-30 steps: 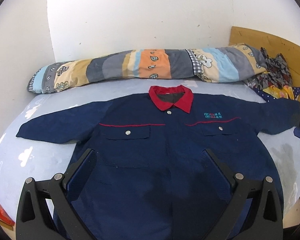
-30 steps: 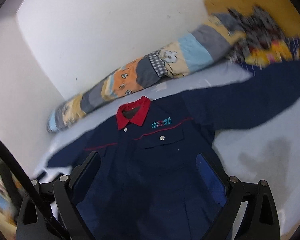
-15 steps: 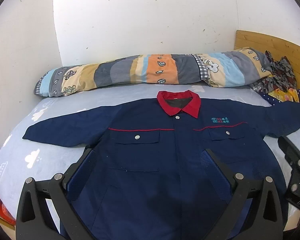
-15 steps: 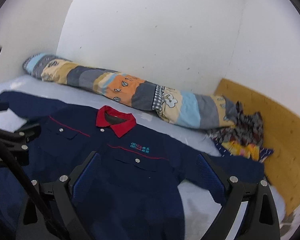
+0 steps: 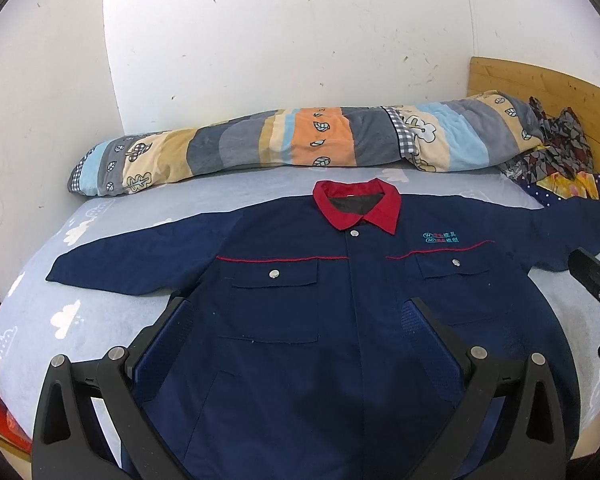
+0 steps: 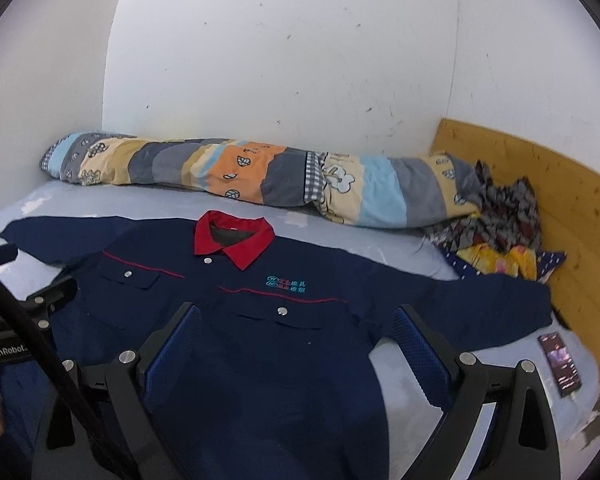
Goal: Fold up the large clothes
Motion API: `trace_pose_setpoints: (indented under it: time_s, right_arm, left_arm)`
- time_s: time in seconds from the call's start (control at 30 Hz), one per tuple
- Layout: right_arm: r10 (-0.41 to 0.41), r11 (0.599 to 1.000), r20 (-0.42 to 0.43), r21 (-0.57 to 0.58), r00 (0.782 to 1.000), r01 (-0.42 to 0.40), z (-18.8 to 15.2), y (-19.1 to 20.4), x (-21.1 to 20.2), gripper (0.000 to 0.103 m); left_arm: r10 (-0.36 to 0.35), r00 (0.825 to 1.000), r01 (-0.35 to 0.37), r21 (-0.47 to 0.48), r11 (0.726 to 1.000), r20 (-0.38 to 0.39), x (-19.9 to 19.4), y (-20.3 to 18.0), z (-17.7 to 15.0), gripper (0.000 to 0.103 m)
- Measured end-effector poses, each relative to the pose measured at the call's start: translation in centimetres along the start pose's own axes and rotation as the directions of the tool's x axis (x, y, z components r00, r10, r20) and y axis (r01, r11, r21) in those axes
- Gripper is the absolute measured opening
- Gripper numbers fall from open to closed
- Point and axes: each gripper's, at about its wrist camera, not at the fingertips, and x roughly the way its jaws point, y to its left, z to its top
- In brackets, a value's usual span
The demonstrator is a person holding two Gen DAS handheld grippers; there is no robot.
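A navy work jacket [image 5: 332, 320] with a red collar [image 5: 358, 206] lies flat and face up on the bed, both sleeves spread out sideways; it also shows in the right wrist view [image 6: 260, 340]. My left gripper [image 5: 296, 312] is open and empty, hovering above the jacket's lower chest. My right gripper [image 6: 296, 320] is open and empty above the jacket's right side, near the right sleeve [image 6: 480, 308]. The right gripper's body shows at the right edge of the left wrist view [image 5: 598, 296].
A rolled patchwork quilt [image 5: 300, 140] lies along the wall behind the jacket. Crumpled clothes [image 6: 500, 224] sit by the wooden headboard [image 6: 572, 248]. A phone [image 6: 560, 362] lies on the light blue sheet [image 5: 60, 320] at the right.
The right gripper swung round from a tilted view of the left side and now faces the jacket's right half. The left gripper drew back and rose slightly. Both stayed open.
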Motion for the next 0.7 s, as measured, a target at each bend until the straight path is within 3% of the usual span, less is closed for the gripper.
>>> trace_pose_setpoints:
  time_s: [0.3,0.43,0.6,0.7]
  right_arm:
    - [0.014,0.999,-0.006,0.030,1.000,-0.014,0.1,-0.7,0.1,0.099]
    - [0.052,0.989,-0.025,0.137,0.998,-0.048,0.3,-3.1,0.5,0.099]
    - [0.065,0.945,-0.071,0.326,0.995,-0.039,0.4,-10.1,1.5,0.099]
    - [0.095,0.873,-0.097,0.486,0.991,-0.036,-0.6,-16.9,2.5,0.099]
  left_arm:
    - [0.005,1.000,-0.005,0.015,1.000,0.003,0.0,-0.3,-0.1,0.103]
    - [0.007,1.000,-0.007,0.027,1.000,0.000,-0.1,-0.5,-0.1,0.103]
    - [-0.006,1.000,0.006,0.047,0.999,-0.010,-0.1,-0.7,-0.1,0.103]
    - [-0.006,1.000,0.007,0.059,0.998,-0.022,0.1,-0.6,0.1,0.103]
